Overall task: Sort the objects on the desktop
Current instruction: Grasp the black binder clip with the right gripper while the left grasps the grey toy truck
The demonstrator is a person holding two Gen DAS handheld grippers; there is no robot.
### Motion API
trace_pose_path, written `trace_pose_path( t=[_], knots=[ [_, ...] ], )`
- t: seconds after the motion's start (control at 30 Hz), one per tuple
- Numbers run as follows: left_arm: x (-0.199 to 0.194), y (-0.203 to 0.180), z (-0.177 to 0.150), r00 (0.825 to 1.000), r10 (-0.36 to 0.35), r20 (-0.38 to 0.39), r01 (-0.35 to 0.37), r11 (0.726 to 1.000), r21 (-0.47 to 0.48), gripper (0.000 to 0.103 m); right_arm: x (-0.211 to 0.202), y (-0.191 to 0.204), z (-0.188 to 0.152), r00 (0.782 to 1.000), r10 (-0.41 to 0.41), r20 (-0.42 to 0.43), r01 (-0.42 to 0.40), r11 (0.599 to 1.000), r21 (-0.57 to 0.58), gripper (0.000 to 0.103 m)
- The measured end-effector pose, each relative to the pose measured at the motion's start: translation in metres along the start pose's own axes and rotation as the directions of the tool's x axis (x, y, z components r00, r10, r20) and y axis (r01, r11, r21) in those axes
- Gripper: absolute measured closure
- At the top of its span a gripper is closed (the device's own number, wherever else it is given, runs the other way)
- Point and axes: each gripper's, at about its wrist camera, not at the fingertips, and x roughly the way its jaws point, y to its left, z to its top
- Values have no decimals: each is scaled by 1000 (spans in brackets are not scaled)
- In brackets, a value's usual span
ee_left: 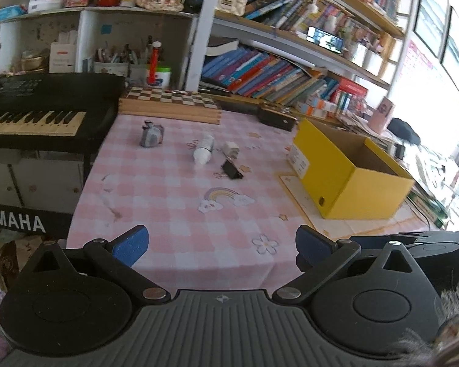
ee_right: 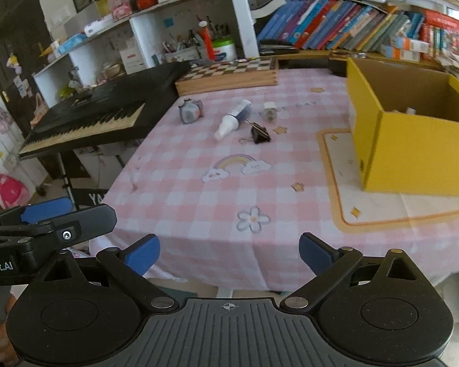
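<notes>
Left wrist view: the left tool hangs over the near edge of the bench, blue pads spread wide, holding nothing. Up around 12 o'clock sit a small grey pouch thing, a white bottle on its side, a white plug-like block and a black binder clip just beside each other. The yellow cardboard box is at 2 o'clock, open on top.

Right wrist view: the right tool is spread too, empty. Same cluster at 12 o'clock, well apart from it.
</notes>
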Motion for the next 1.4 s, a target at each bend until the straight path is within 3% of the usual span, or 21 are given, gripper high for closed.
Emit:
trace_pose_path(
  t=[0.17,0.43,0.53,0.7,1.07,1.4],
  knots=[
    [22,12,12,1000,28,4,-28,999,-43,0,26,0,23,999,31,-18,-32,999,-43,12],
    [72,18,39,998,64,3,-64,995,-77,5,73,-20,60,999,24,-23,-26,998,-64,13],
    [95,18,53,997,72,-2,-72,995,-74,17,91,-28,70,1000,16,-24,-18,996,-85,21],
    [130,16,75,996,91,-11,-91,995,-48,17,118,-35,85,1000,13,-23,-16,993,-121,32],
    [198,33,113,985,169,-24,-169,985,-29,24,170,-48,109,1000,-28,-11,26,989,-143,33],
    [247,57,131,971,232,-56,-234,972,-22,33,195,-45,119,1000,-20,6,21,971,-239,65]
  ],
)
